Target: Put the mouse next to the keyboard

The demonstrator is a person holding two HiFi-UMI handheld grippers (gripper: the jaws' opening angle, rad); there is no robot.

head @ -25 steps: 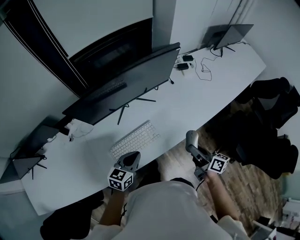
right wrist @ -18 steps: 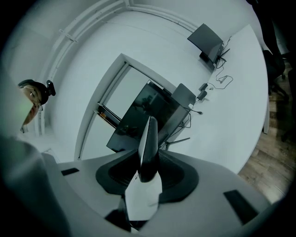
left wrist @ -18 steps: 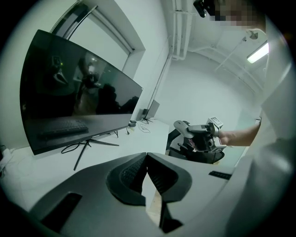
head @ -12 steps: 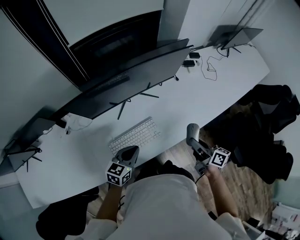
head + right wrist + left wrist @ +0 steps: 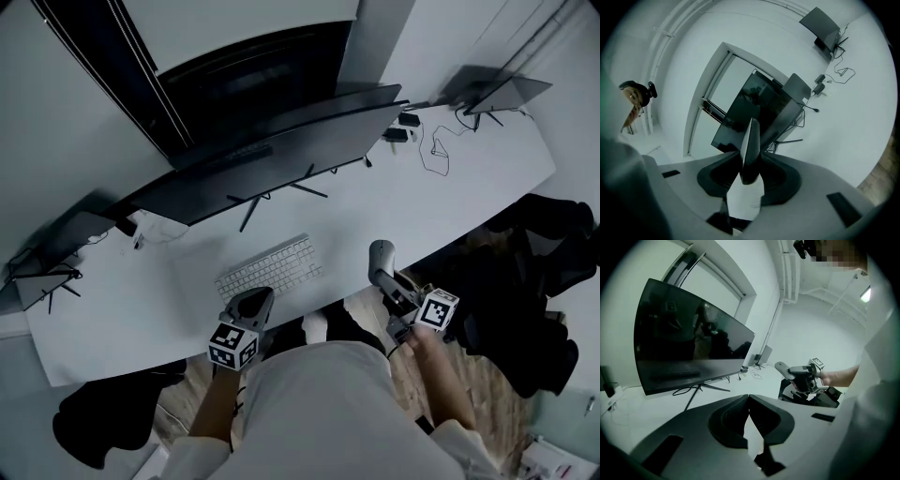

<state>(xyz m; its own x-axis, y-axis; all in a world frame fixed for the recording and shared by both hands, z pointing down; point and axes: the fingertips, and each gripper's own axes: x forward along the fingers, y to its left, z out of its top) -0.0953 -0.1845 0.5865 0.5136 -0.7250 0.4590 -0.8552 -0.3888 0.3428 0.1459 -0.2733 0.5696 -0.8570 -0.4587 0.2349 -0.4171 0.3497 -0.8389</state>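
Note:
A white keyboard (image 5: 270, 267) lies on the white desk (image 5: 450, 197) in front of a wide dark monitor (image 5: 281, 150). My right gripper (image 5: 383, 277) is shut on a grey mouse (image 5: 381, 253), held in the air at the desk's front edge, to the right of the keyboard. In the right gripper view the mouse (image 5: 750, 147) stands edge-on between the pads. My left gripper (image 5: 253, 305) hovers at the front edge just below the keyboard, its jaws shut with nothing in them (image 5: 749, 398). The left gripper view also catches the mouse (image 5: 783, 368) out to the right.
A folded stand device (image 5: 497, 89) sits at the desk's far right end, with a cable (image 5: 436, 150) and small black adapters (image 5: 403, 127) nearby. Another stand device (image 5: 42, 258) and a white crumpled item (image 5: 155, 230) are at the left. Dark bags (image 5: 534, 281) lie on the floor at the right.
The head view has swung, so the desk sits lower and more central. The right gripper with the mouse has edged slightly over the desk's front edge. The left gripper stays by the keyboard.

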